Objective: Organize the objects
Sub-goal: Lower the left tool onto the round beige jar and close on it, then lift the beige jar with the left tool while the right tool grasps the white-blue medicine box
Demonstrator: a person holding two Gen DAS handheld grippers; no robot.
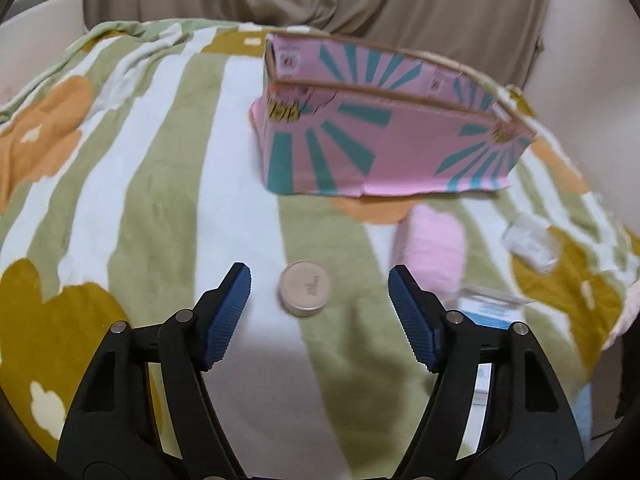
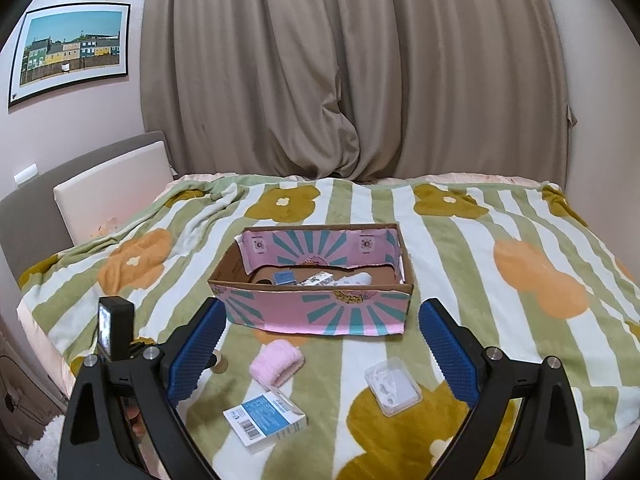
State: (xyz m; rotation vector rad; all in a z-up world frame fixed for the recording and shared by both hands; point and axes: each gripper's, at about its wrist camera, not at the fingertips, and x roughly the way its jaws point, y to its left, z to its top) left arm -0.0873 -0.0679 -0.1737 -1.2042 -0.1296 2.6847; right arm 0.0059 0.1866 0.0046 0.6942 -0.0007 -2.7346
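Jaws of the left gripper [image 1: 319, 294] are standing apart, pads clear of one round tin [image 1: 307, 289] lying between them on the blanket [image 1: 168, 184]; the right gripper [image 2: 322, 344] is gaping on nothing. Only the right wrist view is showing inside the one pink box [image 2: 320, 312], where several small items are lying, hard to make out. Before it are sitting one pink roll [image 2: 277, 361], one clear case [image 2: 394, 385] and one blue-and-white carton [image 2: 266, 420]. There the tin is peeking out, mostly hidden behind a finger.
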